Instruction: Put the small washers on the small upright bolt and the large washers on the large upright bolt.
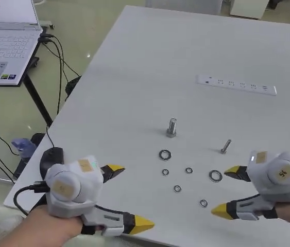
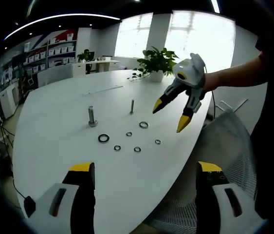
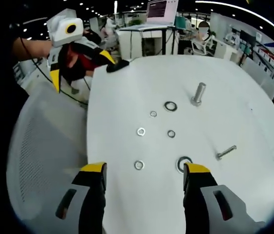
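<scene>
Both grippers hover over the near edge of the white desk (image 1: pixel 134 62). The left gripper (image 1: pixel 129 195) and the right gripper (image 1: pixel 226 190) each have their yellow-tipped jaws spread wide, with nothing between them. Beyond them the large bolt (image 1: pixel 171 127) stands upright on its head. The small bolt (image 1: pixel 226 146) stands off to its right, well apart from it. Every washer lies flat on the desk, none yet on a bolt. One large washer (image 1: pixel 165 154) lies just in front of the large bolt, and the second large washer (image 1: pixel 216 176) lies near the right gripper's upper jaw tip. Four small washers (image 1: pixel 177 189) are scattered between and in front of the two large ones. The right gripper view puts that second large washer just beside the tip of its own right-hand jaw, a closeness the head view only hints at. It also shows the left gripper from the front, over the desk's corner. The left gripper view looks across the desk at the right gripper held out on a forearm, with a potted plant (image 2: pixel 158 61) and bright windows behind. The head view adds a power strip (image 1: pixel 236 85) on the far side of the desk and a laptop (image 1: pixel 5 41) on a stand to the left, with cables trailing below. A mesh chair (image 3: pixel 44 146) sits against the desk edge in the right gripper view.
</scene>
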Demonstrator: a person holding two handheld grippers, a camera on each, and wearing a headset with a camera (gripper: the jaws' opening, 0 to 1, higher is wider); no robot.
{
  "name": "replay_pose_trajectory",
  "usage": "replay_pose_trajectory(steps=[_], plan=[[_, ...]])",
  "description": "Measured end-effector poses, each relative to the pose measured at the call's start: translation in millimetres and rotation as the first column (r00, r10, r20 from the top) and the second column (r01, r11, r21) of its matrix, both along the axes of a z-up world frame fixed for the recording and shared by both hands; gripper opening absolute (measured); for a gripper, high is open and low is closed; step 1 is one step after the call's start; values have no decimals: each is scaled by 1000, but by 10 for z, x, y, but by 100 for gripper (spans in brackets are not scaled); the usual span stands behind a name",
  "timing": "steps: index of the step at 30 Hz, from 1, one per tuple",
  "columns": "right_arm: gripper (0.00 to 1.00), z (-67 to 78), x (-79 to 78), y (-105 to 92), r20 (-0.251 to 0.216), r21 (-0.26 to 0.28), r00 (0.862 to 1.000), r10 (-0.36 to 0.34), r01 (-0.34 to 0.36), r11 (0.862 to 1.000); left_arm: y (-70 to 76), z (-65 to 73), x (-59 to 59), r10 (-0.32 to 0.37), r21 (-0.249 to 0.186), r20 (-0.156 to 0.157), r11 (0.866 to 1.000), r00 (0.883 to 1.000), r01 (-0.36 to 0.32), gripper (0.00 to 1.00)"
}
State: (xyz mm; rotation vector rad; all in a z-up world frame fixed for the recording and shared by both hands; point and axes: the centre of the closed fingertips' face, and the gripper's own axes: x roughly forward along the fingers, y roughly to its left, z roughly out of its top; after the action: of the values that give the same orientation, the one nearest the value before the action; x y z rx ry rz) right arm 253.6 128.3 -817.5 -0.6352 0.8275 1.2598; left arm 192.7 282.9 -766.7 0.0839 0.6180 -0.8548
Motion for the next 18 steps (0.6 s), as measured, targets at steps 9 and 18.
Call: replay_pose_trajectory(steps=[9, 18], plan=[[58, -229, -41, 61, 0, -81, 997, 76, -76, 994, 39, 6, -19, -24, 10, 6, 1000, 1000, 24, 84], [47, -410, -46, 143, -24, -134, 994, 106, -109, 985, 88, 41, -2, -36, -8, 11, 999, 999, 36, 83]])
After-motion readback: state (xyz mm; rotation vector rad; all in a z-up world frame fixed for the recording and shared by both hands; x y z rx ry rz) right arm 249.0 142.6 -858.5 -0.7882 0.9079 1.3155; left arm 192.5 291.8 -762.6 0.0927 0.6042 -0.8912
